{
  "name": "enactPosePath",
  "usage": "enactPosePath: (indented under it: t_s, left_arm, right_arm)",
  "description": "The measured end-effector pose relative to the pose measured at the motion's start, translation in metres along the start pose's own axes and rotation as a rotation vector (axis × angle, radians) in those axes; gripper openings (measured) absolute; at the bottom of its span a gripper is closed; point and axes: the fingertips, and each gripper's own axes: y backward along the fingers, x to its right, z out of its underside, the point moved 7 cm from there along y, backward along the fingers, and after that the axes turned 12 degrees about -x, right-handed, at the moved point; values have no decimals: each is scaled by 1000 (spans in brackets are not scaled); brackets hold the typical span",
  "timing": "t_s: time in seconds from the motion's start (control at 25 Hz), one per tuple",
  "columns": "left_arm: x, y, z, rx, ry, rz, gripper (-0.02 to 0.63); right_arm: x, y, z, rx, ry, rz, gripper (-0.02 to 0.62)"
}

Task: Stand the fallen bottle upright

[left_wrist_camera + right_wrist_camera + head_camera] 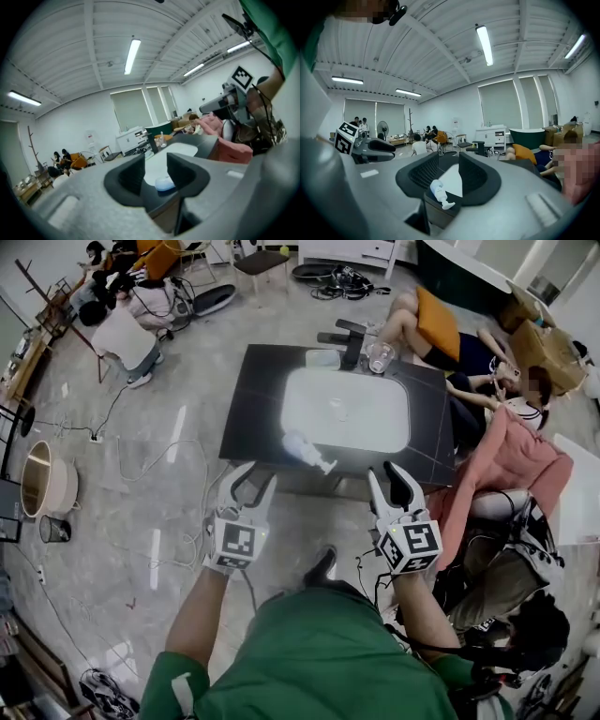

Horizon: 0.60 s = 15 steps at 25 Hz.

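White plastic pump bottle (307, 452) is seen toppled at the dark square worktop's (251, 399) near edge. Left gripper (258, 476) and right gripper (384, 474) are held short of it, fingers parted and empty. Approach is judged in hand; next it must be grasped and tipped upright.

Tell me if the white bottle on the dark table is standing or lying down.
Lying down. The bottle rests on its side by the near edge of the table, pump end toward that edge.

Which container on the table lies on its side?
The white bottle at the near edge of the table; the clear glass at the far edge stands upright.
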Motion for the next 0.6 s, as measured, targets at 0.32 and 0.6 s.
enactPosePath:
  t_s: [0.32,0.6]
  left_arm:
    - [25,-56,-7,-78,-135,55,141]
    - [50,-100,-1,-147,-325,184,141]
  right_arm:
    - [39,-15,0,-3,-27,-25,127]
    - [55,-6,17,-27,-79,29,127]
